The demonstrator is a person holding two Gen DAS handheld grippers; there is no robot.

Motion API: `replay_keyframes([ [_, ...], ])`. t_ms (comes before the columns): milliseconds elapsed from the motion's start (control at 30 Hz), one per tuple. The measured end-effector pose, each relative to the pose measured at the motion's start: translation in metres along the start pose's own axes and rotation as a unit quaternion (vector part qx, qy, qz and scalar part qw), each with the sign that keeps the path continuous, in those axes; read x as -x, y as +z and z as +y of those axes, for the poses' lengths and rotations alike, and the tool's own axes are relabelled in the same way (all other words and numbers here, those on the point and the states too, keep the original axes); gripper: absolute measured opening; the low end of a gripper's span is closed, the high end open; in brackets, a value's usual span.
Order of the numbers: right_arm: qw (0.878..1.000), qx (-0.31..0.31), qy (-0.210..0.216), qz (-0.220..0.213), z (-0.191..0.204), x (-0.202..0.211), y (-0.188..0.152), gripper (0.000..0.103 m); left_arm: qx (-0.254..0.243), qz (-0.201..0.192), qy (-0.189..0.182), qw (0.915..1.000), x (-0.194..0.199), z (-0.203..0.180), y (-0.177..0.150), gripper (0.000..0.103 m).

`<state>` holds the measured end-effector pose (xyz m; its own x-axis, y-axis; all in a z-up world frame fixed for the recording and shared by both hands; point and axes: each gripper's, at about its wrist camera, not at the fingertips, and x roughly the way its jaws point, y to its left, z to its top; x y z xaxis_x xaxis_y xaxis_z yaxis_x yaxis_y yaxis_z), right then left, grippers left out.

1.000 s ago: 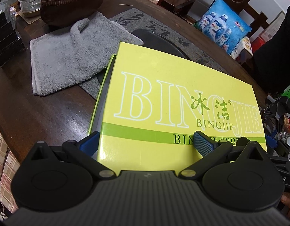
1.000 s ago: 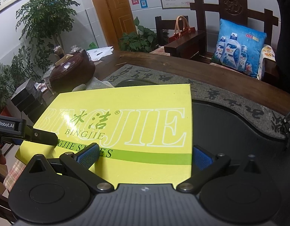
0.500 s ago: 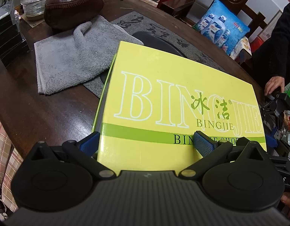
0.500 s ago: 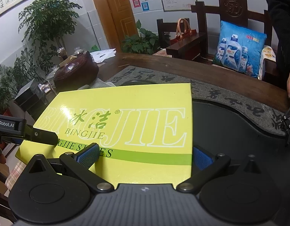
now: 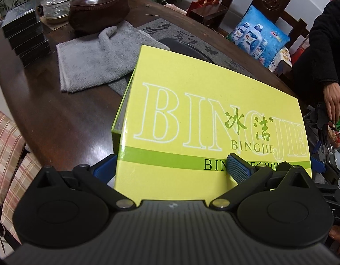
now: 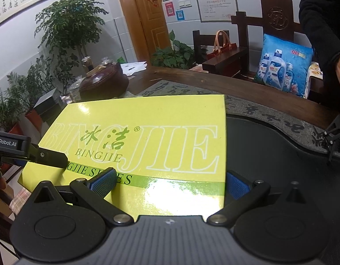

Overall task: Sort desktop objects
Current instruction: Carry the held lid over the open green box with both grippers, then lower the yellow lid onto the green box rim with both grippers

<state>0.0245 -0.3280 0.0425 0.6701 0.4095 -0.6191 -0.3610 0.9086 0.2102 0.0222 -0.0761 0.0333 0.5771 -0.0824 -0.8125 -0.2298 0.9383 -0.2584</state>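
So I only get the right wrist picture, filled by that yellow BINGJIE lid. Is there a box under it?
Observer: Yes. In the left wrist view the box base shows under the yellow lid along its left edge; the lid is not seated there.
Operator: What lies past that edge?
Observer: A grey towel, rumpled, on the wooden table; one corner runs behind the lid.
Operator: And the other tool's fingers?
Observer: The left gripper is open: one blue pad sits over the lid's top, the other is beside its left edge.
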Motion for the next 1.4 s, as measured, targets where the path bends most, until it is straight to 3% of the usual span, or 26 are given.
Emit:
replay_keyframes([
  [433,1.000,0.023,0.015,0.001,0.012,0.043,-0.040,0.103,0.017,0.004,0.007,0.9998,0.033,-0.001,-0.057,0.103],
  [767,1.000,0.007,-0.007,0.008,0.025,0.061,-0.066,0.103,-0.009,0.027,-0.007,0.9996,0.034,0.008,-0.072,0.103],
  [1400,0.997,-0.032,-0.049,0.041,0.085,0.068,-0.119,0.103,-0.041,0.081,-0.032,0.9954,0.033,0.064,-0.103,0.103],
])
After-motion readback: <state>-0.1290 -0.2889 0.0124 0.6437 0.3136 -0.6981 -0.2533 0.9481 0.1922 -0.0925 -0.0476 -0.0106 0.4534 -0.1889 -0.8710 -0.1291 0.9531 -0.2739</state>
